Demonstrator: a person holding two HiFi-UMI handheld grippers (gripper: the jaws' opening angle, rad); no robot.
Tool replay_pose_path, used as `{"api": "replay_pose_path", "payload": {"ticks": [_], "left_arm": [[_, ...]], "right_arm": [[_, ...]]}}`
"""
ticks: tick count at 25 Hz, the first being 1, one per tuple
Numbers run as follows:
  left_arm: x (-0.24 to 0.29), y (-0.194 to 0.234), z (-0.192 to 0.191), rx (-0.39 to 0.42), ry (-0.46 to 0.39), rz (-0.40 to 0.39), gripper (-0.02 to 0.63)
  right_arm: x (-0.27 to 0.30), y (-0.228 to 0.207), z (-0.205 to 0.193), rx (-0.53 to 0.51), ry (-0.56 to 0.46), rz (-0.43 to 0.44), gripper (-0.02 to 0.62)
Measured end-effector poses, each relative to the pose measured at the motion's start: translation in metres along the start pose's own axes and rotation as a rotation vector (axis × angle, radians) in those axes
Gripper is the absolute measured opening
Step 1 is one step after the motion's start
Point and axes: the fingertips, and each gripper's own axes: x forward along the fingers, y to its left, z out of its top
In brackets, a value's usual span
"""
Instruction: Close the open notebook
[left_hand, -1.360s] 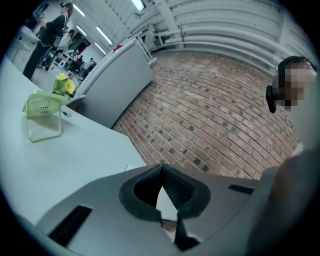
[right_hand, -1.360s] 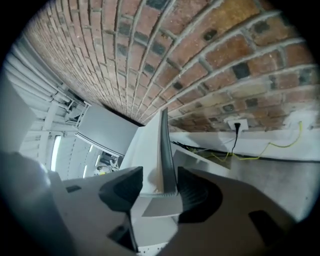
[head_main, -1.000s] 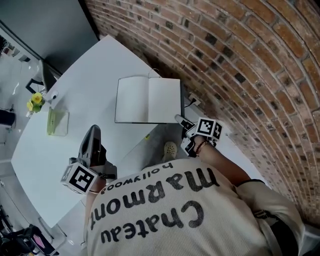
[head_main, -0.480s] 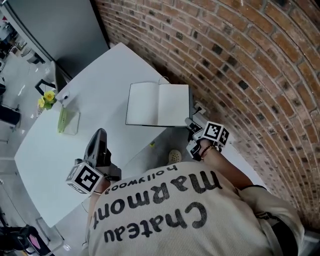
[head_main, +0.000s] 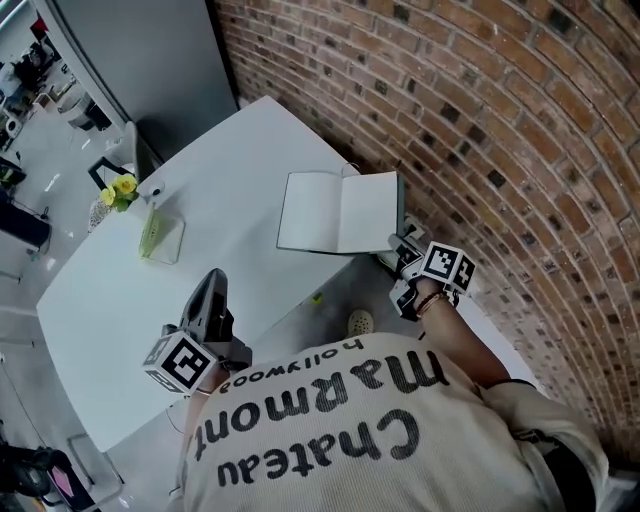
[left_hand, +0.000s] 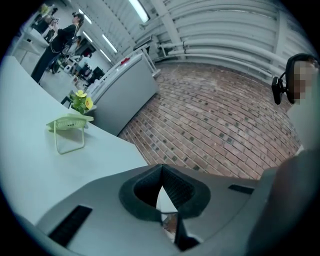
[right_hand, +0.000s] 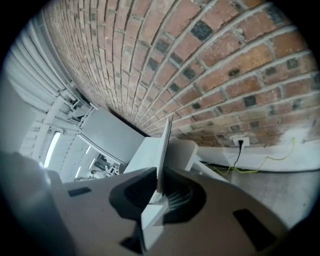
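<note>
**Notebook open on desk; right tongs on its right-hand edge**

Notebook position: the white-paged open notebook (head_main: 340, 212) lies on the pale white desk (head_main: 200, 230), at the desk's 3 o'clock side, just beside the red brick wall (head_main: 500, 120). Both blank pages face up. The left page lies flat. The right-hand outer edge is tilted up off the desk, with a dark strip showing along it.

Right tongs (head_main: 398, 245): placed at the notebook's 5 o'clock corner. In the right gripper view the right tongs (right_hand: 159, 192) have jaws closing, nearly together, with the notebook's (right_hand: 164, 145) thin right-hand edge standing on edge between them and pinched there. Whether this is the cover alone or the cover with pages cannot be told.

Left tongs (head_main: 215, 278): above the desk at the notebook's 7 o'clock, well apart from it. In the left gripper view the left tongs (left_hand: 161, 175) have jaw tips together, with nothing between them.

Other items: a light green slotted stand (head_main: 160, 235) sits on the desk at the notebook's 9 o'clock, well apart. A small yellow flower cluster (head_main: 120, 187) sits at the stand's 10 o'clock, near it.
</note>
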Motion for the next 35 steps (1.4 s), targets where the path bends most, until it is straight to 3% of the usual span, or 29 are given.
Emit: {"api": "replay_pose_path", "payload": {"ticks": [6,17,35], "left_arm": [[-0.034,0.022,0.002,-0.006,0.013,-0.001,0.002],[-0.079,0.064,0.006,-0.015,0.058,0.023,0.002],[-0.103,0.082,-0.019,-0.076,0.062,0.049,0.002]], "right_arm": [[-0.005,0.024,0.004,-0.033,-0.049,0.002,0.035],[0.005,0.087,0.0,-0.247,-0.119,-0.031,0.035],[0.031,0.128,-0.023,-0.42,-0.103,-0.019,0.035]]}}
